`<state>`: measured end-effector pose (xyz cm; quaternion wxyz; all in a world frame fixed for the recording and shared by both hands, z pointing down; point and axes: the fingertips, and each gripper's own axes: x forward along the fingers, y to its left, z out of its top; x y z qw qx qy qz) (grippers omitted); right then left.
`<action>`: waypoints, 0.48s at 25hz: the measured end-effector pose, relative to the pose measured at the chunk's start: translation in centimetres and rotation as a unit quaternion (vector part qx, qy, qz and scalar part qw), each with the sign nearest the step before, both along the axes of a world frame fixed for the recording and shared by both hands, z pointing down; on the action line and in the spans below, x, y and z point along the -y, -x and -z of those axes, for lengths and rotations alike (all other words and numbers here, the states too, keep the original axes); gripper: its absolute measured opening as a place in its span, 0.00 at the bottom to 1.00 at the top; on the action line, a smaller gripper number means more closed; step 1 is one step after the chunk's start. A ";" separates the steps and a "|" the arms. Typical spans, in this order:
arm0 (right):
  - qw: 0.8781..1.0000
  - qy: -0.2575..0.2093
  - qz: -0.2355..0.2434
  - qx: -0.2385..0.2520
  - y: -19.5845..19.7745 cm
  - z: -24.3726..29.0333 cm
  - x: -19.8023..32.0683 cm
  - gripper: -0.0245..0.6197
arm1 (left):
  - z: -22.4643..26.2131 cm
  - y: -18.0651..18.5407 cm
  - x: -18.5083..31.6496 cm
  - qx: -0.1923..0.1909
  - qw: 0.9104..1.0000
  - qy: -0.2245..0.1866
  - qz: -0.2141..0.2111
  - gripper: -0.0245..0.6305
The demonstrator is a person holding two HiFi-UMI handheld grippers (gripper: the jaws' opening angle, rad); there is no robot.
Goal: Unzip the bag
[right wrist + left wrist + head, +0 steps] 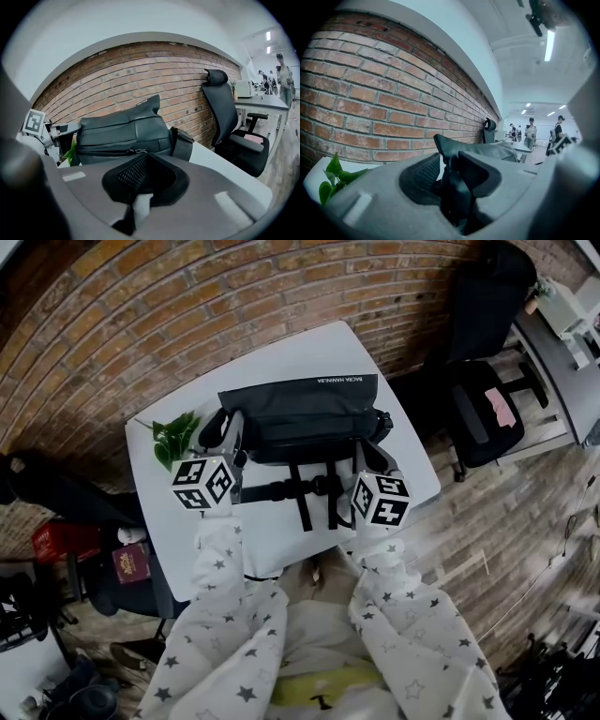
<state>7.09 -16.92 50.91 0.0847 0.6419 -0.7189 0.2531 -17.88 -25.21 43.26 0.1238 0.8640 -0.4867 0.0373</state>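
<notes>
- The left tool [451, 176] was clamped on a dark fold of the bag [300, 413] at the bag's left end, with soft cloth filling the gap between its pads.
- The right tool [145, 164] was pressed together and held nothing. Only bare tabletop [281, 540] showed beneath its tips, and it pointed at the bag's front from just short of it.
- The zipper pull [133, 151] sat just beyond the right tool's tips, a touch to their left. The zipper [105, 152] ran off leftward from it across the bag's face.
- The bag looked soft and fairly light, so it would likely sag or slide if tugged, and the left tool's hold had to anchor it.
- The pull was small and probably slick, best pinched flat on its tab.
- Loose webbing straps [302, 491] lay on the tabletop between the two tools, and a wide side strap [182, 143] stood just right of the right tool. Either might snag.
- A plant [175, 437] stood left of the left tool, near the bag.
- The brick wall [370, 103] lay beyond the bag, and the office chair [229, 126] stood well off to the right, out of the way.
</notes>
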 end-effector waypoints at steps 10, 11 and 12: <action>1.000 0.005 -0.019 0.006 -0.6 -0.1 0.2 0.07 | -0.3 0.2 0.2 0.003 1.000 0.001 0.006 0.22; 1.000 0.005 -0.022 0.008 -0.8 -0.1 0.2 0.07 | -0.3 0.2 0.3 0.003 1.000 0.001 0.007 0.22; 1.000 0.005 -0.024 0.008 -0.9 -0.1 0.3 0.07 | -0.3 0.3 0.3 0.003 1.000 0.000 0.008 0.22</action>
